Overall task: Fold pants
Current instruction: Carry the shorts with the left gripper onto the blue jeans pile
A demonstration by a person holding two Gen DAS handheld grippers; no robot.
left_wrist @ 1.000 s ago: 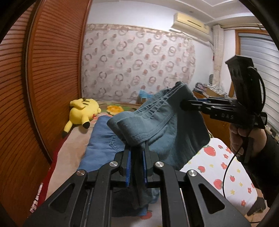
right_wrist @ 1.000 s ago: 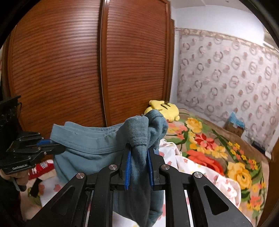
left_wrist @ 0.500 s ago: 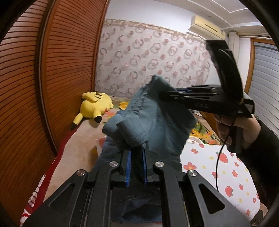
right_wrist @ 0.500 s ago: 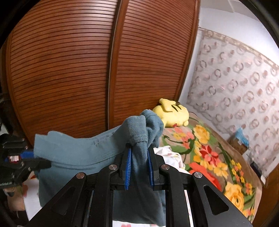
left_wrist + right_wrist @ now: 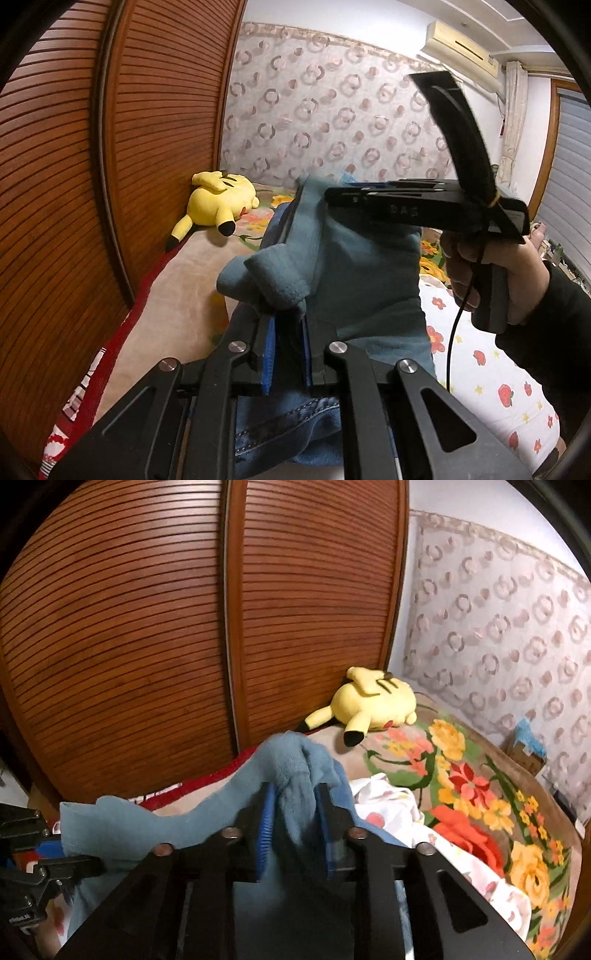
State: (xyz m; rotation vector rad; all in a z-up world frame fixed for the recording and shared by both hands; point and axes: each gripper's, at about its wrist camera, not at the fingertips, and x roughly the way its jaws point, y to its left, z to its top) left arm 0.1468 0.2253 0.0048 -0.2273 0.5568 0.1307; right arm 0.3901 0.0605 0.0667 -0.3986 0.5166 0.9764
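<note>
I hold teal-blue pants (image 5: 362, 280) up over the bed with both grippers. My left gripper (image 5: 288, 325) is shut on a bunched edge of the pants. My right gripper (image 5: 295, 805) is shut on the other bunched edge (image 5: 295, 771); the cloth stretches between them. In the left wrist view the right gripper (image 5: 332, 192) crosses the middle, pinching the pants' top edge. In the right wrist view the left gripper (image 5: 55, 849) sits at the lower left, holding the far edge. A pair of blue jeans (image 5: 280, 421) lies on the bed below.
A yellow plush toy (image 5: 218, 203) lies at the bed's head by the wooden louvred wardrobe doors (image 5: 184, 627). A floral blanket (image 5: 480, 794) and a strawberry-print sheet (image 5: 491, 384) cover the bed. A patterned curtain (image 5: 332, 122) hangs behind.
Both grippers have moved forward and lower over the bed with the pants. The right gripper has come closer to the left, so the cloth between them hangs slacker.
</note>
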